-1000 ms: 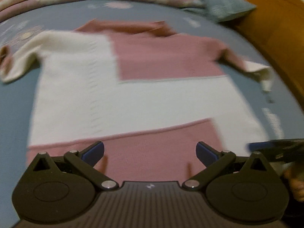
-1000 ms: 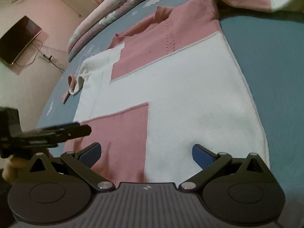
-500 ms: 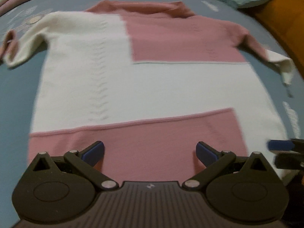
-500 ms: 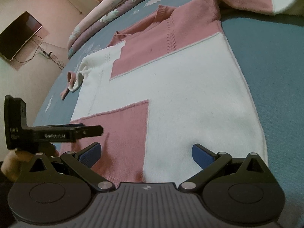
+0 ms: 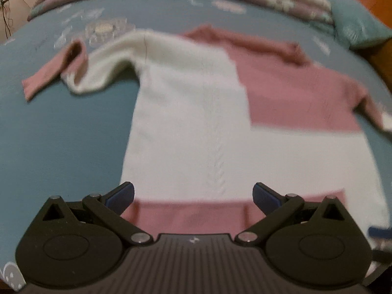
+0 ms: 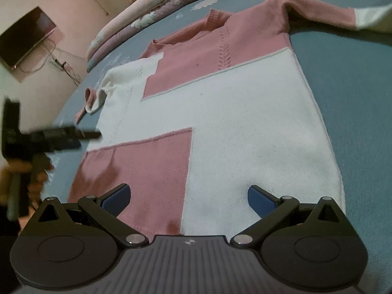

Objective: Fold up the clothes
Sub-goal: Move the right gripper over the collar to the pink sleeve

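Sweater spread flat on the bed

My left tongs (image 5: 193, 196) and right tongs (image 6: 188, 197) are both spread wide, holding nothing, over the hem of the pink-and-white sweater (image 6: 220, 112) lying face up on the blue bed (image 6: 355, 78).

We see one sweater (image 6: 220, 112) lying flat and unfolded, front up, on the blue bedspread (image 6: 355, 78). Its body is made of white and pink blocks: pink at the upper chest and at one lower corner, white between. The collar (image 6: 215, 18) is pink and ribbed. One sleeve (image 5: 103, 68) is white with a pink cuff, bent near the shoulder; the other sleeve (image 6: 323, 12) is pink with a white cuff, stretched outward.
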Tool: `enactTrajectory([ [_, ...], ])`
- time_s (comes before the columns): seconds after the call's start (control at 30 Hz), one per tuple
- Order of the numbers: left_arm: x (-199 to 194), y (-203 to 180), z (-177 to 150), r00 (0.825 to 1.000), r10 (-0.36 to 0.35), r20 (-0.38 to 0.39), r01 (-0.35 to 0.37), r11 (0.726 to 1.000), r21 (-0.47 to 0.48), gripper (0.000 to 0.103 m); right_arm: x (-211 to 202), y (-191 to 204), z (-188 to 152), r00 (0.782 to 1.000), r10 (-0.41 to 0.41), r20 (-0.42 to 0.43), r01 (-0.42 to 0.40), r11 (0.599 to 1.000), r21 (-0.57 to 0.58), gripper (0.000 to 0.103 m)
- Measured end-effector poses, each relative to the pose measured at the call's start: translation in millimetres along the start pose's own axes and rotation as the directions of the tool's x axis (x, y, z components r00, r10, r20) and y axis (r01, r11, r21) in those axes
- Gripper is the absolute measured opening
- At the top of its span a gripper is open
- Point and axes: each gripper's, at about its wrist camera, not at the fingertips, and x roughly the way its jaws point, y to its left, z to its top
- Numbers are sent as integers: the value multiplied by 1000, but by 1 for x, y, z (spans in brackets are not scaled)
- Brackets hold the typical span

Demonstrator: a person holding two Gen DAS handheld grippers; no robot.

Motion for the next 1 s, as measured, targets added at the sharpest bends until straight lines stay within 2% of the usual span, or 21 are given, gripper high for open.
enactTrajectory([
  [0.1,-6,2,17,994,-52,95,57,997,-45,102,4,15,-7,997,-71,17,72,994,-83,103],
  [0.13,-6,2,22,991,-64,115,70,996,-55,102,6,21,-11,995,-99,22,101,987,-123,103],
  [0.2,1,4,31,986,-90,139,100,993,-68,102,2,26,-10,992,-116,58,123,984,-131,103],
  [0.37,36,8,36,982,-139,129,145,989,-37,102,-17,36,3,977,-122,176,141,985,-97,103],
  [0.43,51,20,31,979,-164,120,174,982,-76,102,-29,43,20,963,-126,236,152,984,-94,103],
  [0.53,69,43,21,970,-212,114,227,964,-138,102,-31,63,50,937,-141,318,206,962,-180,103],
  [0.57,67,44,17,966,-225,129,240,964,-112,102,-25,71,61,935,-145,323,227,946,-231,103],
  [0.67,53,40,19,970,-220,105,228,971,-67,102,12,95,90,918,-225,326,337,876,-346,103],
  [0.7,47,40,17,965,-231,125,238,970,-45,102,28,101,99,912,-251,324,366,855,-368,103],
  [0.77,43,40,12,951,-276,137,280,960,-6,102,62,109,115,914,-278,294,380,843,-382,103],
  [0.83,48,42,11,948,-303,102,305,952,-8,102,93,113,124,932,-264,248,346,851,-396,103],
  [0.9,53,45,9,945,-311,104,314,949,-16,102,124,116,130,941,-271,205,333,851,-405,103],
  [1.0,60,50,8,943,-319,92,323,946,-35,102,156,125,135,931,-297,213,362,829,-426,99],
])
